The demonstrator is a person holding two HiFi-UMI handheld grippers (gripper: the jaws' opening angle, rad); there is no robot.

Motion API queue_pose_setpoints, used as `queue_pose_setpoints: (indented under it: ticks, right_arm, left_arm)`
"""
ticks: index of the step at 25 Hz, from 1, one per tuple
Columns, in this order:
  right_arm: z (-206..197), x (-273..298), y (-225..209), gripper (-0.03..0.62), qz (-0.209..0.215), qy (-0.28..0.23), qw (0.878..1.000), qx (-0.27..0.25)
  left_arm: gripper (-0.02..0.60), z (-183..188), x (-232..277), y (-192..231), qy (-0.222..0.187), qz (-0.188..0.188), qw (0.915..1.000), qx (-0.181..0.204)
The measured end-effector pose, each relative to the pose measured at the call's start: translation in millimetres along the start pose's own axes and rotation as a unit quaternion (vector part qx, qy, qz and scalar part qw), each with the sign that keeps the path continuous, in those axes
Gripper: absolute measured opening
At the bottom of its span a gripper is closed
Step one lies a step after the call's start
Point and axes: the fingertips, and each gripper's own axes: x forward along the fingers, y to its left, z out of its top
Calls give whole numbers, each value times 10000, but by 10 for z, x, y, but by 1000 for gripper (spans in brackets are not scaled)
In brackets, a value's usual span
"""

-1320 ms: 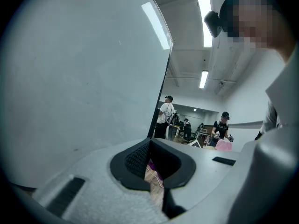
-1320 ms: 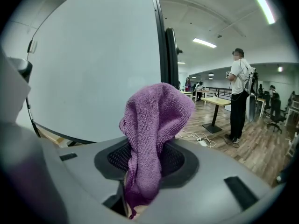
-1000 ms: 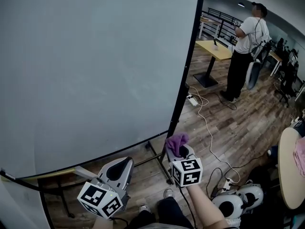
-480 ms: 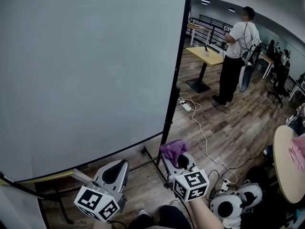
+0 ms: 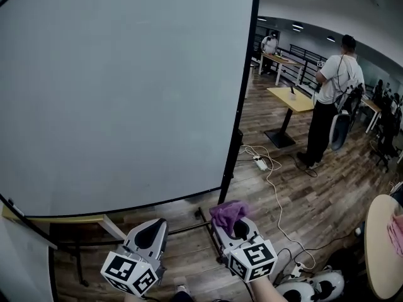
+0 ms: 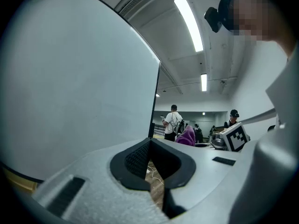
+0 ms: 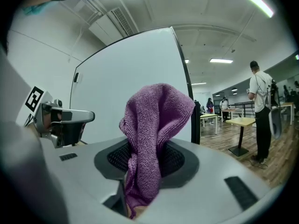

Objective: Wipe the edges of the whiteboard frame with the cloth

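A big whiteboard [image 5: 119, 87] on a stand fills the left of the head view; its black frame edge [image 5: 242, 99] runs down the right side and along the bottom. My right gripper [image 5: 234, 221] is shut on a purple cloth [image 5: 228, 211], low and just right of the frame's bottom right corner, apart from it. In the right gripper view the cloth [image 7: 156, 139] stands up between the jaws, with the frame edge [image 7: 187, 97] behind it. My left gripper [image 5: 148, 233] is below the board's bottom edge, shut with nothing in it; its own view shows the jaws closed [image 6: 150, 164].
A person in a white shirt [image 5: 334, 99] stands at right by a yellow table [image 5: 293, 99]. A power strip and white cable [image 5: 264, 168] lie on the wood floor. A round table edge [image 5: 378, 244] is at far right. The board's stand legs [image 5: 201, 222] cross the floor near my grippers.
My view has tilted up and shifted, so more of the whiteboard and room shows. Both grippers sit slightly lower in the picture; the cloth stays held in the right one.
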Motion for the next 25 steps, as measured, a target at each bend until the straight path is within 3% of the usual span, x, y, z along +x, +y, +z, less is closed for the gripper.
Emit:
queue_pose_setpoints:
  ticks: [7, 15, 25]
  right_arm:
    - [58, -324, 98, 146, 628, -47, 9977, -229]
    - [80, -701, 288, 147, 1365, -144, 9900, -322]
    - [67, -1033, 554, 148, 1891, -183, 9813, -326]
  left_arm:
    - [17, -50, -391, -196, -159, 944, 9950, 273]
    - [17, -79, -1045, -437, -359, 1984, 9789, 317]
    - [17, -87, -1655, -756, -358, 2695, 9620, 255]
